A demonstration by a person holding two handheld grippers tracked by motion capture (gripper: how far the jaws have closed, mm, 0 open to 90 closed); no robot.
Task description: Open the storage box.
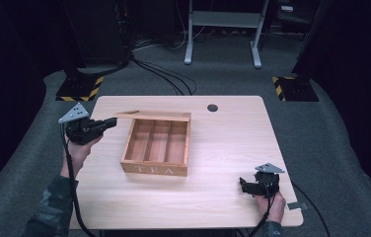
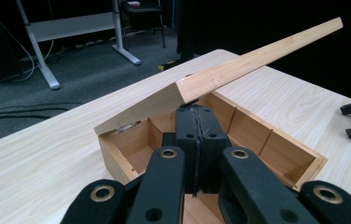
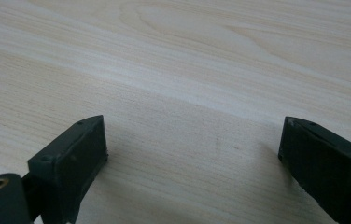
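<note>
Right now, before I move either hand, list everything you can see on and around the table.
table: one, light wood, centre of the room
tea box: one, brown wood, left of table centre, three compartments, nothing in them
lid: one, same wood, raised at the box's far side, its corner right at the left gripper's tips
hole: one, dark, near the table's far edge
frame: one, grey metal, on the floor beyond the table
cables: several, black, on the grey carpet
striped bases: two, black and yellow, on the floor either side
left gripper: black, shut, at the lid
right gripper: black, open, over bare table at the near right
</note>
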